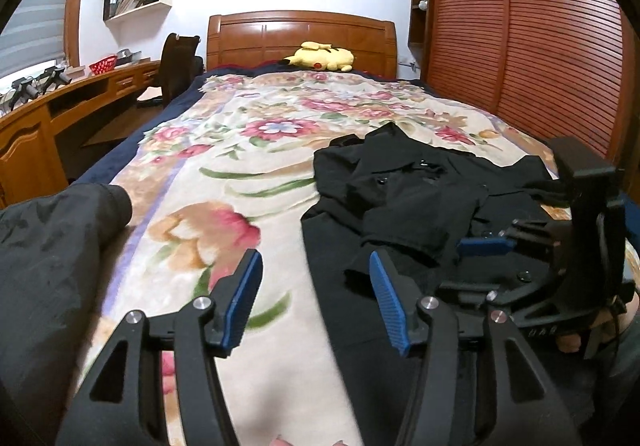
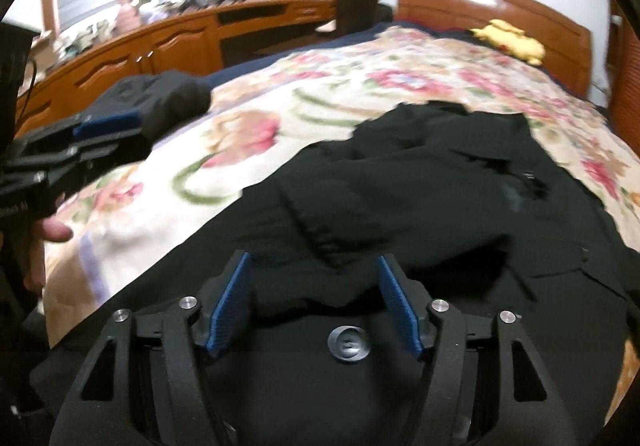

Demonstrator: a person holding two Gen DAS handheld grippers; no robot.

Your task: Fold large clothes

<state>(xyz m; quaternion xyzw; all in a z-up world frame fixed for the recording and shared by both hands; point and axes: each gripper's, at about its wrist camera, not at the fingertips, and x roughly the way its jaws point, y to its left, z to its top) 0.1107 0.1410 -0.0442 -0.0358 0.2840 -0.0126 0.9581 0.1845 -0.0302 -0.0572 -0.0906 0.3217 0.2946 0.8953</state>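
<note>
A black coat lies crumpled on the right half of the floral blanket, with its collar toward the headboard. My left gripper stands open just over the coat's left edge, nothing between its blue pads. To its right, my right gripper shows from the side, low over the coat. In the right wrist view my right gripper is open above the black coat. A ridge of cloth lies between the pads, which do not press on it. A large button sits below them. My left gripper shows at the left.
A dark grey jacket lies bunched at the bed's left edge. A yellow plush toy rests by the wooden headboard. A wooden desk and a chair stand to the left, slatted wardrobe doors to the right.
</note>
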